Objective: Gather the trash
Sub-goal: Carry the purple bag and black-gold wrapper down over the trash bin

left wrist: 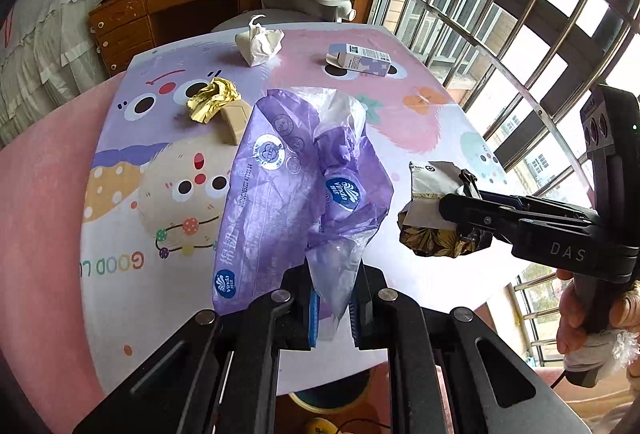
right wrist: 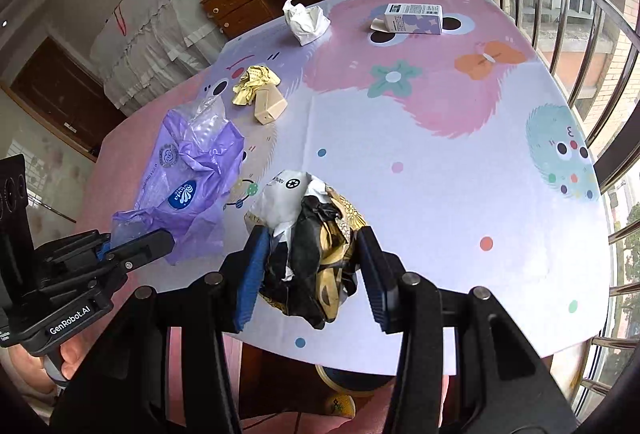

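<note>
Our left gripper [left wrist: 334, 308] pinches the purple bag [left wrist: 280, 177]. Our right gripper [right wrist: 310, 268] squeezes a crumpled wrapper [right wrist: 316, 254] near the table's [right wrist: 440, 173] front edge. Next, we should probably drop it in the bag.

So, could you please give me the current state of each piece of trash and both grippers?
Left gripper: shut on purple plastic bag.
Right gripper: shut on crumpled wrapper.
White paper ball: crumpled, on table.
Gold foil: crumpled, against beige box.
Small carton: lying flat.

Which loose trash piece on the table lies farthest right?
The small purple-and-white carton, lying on its side, right of the crumpled white paper and gold foil wrapper.
</note>
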The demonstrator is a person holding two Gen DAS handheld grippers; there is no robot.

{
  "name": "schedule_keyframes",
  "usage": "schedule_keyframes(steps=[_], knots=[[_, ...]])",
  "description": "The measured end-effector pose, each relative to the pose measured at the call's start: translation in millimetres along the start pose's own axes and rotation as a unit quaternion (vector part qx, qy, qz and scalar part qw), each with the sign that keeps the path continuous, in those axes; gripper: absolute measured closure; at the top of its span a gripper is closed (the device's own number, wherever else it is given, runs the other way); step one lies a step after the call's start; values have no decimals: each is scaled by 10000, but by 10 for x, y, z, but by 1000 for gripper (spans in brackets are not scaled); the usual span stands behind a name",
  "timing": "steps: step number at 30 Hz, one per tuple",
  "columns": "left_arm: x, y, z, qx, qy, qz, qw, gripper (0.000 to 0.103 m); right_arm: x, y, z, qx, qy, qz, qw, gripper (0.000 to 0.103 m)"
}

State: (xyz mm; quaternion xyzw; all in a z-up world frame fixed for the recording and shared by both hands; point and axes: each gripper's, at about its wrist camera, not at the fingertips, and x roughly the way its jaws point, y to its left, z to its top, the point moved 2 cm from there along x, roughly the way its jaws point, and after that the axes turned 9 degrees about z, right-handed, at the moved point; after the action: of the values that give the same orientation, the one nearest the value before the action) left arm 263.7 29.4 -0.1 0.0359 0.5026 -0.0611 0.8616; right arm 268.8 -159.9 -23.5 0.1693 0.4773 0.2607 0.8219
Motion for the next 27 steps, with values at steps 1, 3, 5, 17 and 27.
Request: schedule_keyframes(steps=[1, 3, 5, 17, 27], knots=[[-123, 18, -179, 41, -48, -14, 10000, 91, -58, 85, -163, 30, -44, -30, 10000, 61], [-359, 33, -525, 135, -123, -31, 9998, 91, -148, 250, -479, 86, -102, -82, 9999, 61], [-546, 61, -852, 177, -145, -79, 9997, 91, -225, 399, -798, 103, -105, -114, 9998, 61], [-915, 85, -2451, 189, 429, -263, 9986, 91, -292, 795, -2293, -98, 757, -585, 9954, 61], [-327, -139, -3352, -141, 1145, -46, 9933, 91, 469, 240, -3034, 54, 1673, -823, 9824, 61]])
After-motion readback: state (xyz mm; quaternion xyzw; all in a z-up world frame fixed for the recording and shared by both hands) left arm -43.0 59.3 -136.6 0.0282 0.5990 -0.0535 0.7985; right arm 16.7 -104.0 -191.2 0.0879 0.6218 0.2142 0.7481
